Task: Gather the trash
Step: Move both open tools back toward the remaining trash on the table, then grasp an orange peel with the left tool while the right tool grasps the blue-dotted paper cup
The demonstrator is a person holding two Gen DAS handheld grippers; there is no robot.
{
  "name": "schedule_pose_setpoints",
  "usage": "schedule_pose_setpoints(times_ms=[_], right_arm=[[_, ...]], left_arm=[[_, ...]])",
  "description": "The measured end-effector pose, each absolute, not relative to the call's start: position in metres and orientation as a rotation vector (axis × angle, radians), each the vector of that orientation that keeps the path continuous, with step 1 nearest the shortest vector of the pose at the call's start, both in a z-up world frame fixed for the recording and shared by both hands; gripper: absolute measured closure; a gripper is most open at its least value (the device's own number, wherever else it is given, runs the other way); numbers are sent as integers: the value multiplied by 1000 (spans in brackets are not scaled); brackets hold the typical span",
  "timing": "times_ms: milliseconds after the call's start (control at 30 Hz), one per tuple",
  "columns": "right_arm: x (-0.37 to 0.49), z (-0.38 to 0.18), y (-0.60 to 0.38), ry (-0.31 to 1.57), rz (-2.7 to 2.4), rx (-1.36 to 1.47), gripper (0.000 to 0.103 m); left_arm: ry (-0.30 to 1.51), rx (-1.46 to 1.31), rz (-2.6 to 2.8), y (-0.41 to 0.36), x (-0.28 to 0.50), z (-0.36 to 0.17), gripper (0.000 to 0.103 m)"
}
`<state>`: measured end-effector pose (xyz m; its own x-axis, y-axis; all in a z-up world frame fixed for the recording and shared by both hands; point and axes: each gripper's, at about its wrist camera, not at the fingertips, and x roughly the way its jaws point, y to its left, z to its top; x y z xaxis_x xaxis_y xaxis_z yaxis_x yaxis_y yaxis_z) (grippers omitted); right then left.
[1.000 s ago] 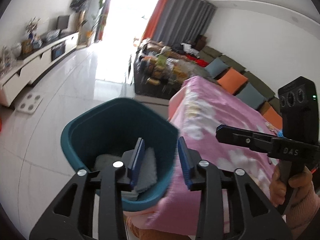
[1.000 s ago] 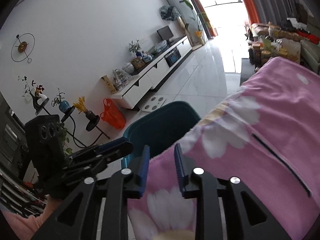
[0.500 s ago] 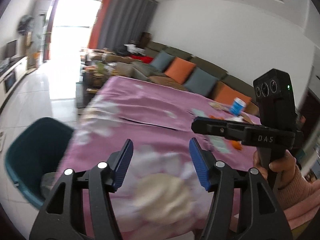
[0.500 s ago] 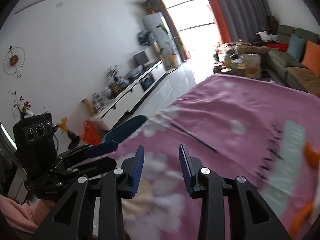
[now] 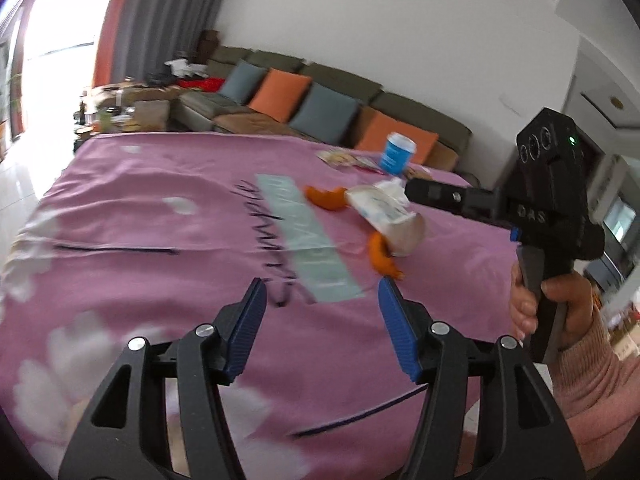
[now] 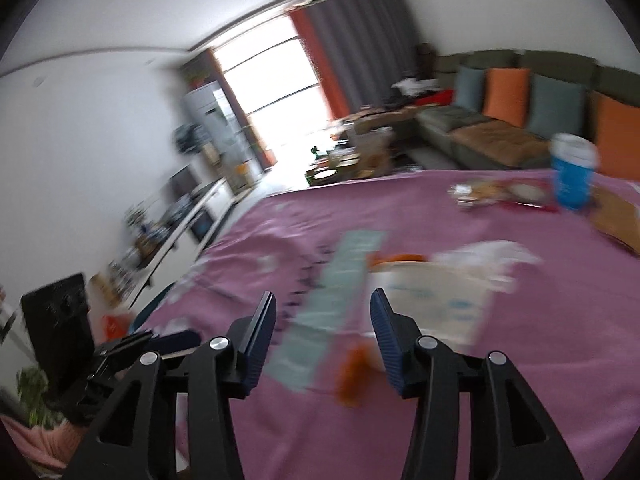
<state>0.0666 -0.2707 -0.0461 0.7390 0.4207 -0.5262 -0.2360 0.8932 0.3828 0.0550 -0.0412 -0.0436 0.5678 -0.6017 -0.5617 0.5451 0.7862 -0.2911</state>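
Holding nothing, your left gripper (image 5: pixel 320 304) hovers over the pink tablecloth (image 5: pixel 132 216), its blue pads spread wide apart. Your right gripper (image 6: pixel 323 320) is also wide open and empty, aimed low across the table. Just ahead lie the trash: a tipped paper cup (image 5: pixel 386 216) stuffed with tissue, and orange peels (image 5: pixel 326 197) touching it.

The left gripper (image 5: pixel 320 312) and right gripper (image 6: pixel 323 326) both hover with jaws spread wide, holding nothing.
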Motion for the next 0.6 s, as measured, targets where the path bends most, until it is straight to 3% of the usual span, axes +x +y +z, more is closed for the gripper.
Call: schedule_pose_setpoints(times_ms=[467,600], right_arm=[[103,-102,-337,756,351,597,49],[109,-109,-335,778,392,642,48]], left_arm=[[828,9,-753,-139,99,-63,49],[881,22,-765,-152,113,-70,56]])
